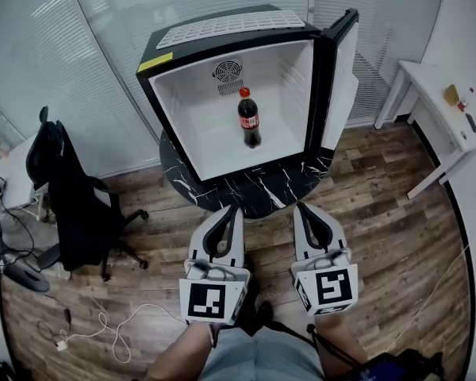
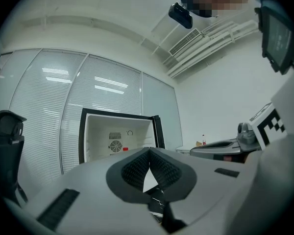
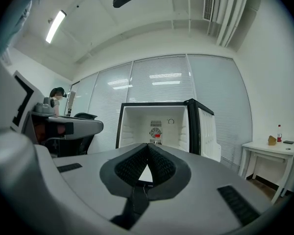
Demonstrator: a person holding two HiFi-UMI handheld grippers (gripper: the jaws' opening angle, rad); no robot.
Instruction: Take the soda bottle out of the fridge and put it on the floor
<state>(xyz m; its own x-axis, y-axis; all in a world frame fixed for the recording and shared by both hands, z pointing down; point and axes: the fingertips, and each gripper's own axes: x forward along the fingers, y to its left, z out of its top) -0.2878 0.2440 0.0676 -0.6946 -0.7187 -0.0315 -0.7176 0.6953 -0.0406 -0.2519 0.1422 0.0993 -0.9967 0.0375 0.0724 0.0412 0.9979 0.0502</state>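
Note:
The soda bottle point(image 1: 249, 118), dark with a red cap and red label, stands upright in the middle of the open white-lined mini fridge point(image 1: 192, 125). My left gripper point(image 1: 232, 209) and right gripper point(image 1: 300, 207) hang side by side in front of the fridge, both pointing at it and well short of the bottle. Both are shut, pads touching, with nothing between them. In the left gripper view the jaw tips of the left gripper point(image 2: 150, 149) meet below the fridge point(image 2: 104, 137); only the bottle's red cap point(image 2: 125, 149) peeks out. In the right gripper view the cap point(image 3: 158, 136) shows just above the right gripper point(image 3: 148, 144).
The fridge sits on a low black marble table point(image 1: 246, 189), its door point(image 1: 341, 78) swung open to the right. A black office chair point(image 1: 71, 189) stands at the left, a white table point(image 1: 444, 109) at the right. Cables point(image 1: 103, 324) lie on the wooden floor at lower left.

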